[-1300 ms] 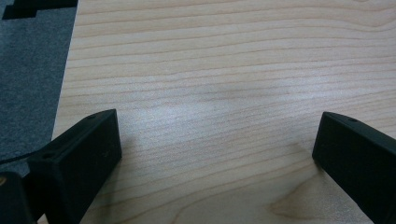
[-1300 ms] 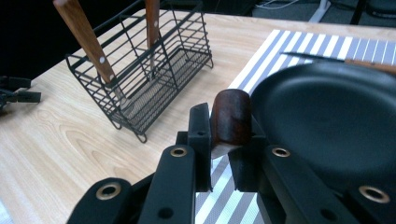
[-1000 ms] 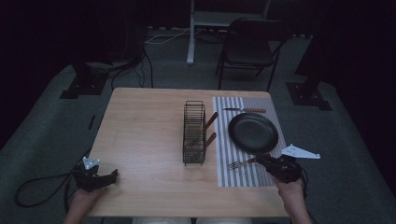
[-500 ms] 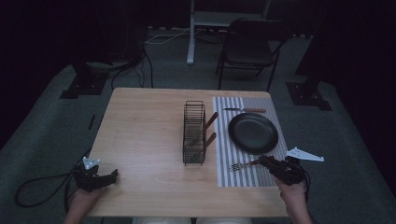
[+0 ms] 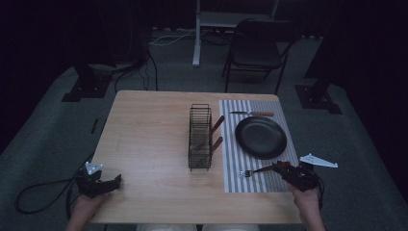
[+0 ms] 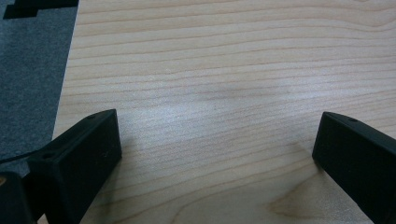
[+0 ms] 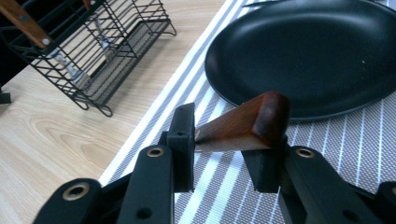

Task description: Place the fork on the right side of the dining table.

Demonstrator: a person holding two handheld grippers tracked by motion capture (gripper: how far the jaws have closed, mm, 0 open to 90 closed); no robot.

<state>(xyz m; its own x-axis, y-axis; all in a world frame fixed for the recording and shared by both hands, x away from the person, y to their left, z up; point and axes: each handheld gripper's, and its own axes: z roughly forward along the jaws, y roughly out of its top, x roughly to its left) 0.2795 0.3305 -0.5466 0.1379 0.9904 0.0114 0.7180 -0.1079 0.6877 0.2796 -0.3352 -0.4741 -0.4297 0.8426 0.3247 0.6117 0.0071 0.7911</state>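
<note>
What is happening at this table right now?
A person works with two hand-held grippers at a wooden table. The right gripper has a fork by its wooden handle on the striped placemat, beside the black plate; its jaws have just been opening, with the handle between them and one end resting on a pad. The left gripper rests open near the table's edge. More cutlery stands in the wire rack.

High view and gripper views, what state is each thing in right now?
Fork: lying on the striped mat.
Right gripper: jaws have just been opening, the fork's handle apparently loose between them.
Left gripper: open, nothing between its jaws.
Plate: empty, flat on the mat.
Knife: flat on the mat beyond the plate.
Rack: upright, holding wooden-handled utensils.
</note>
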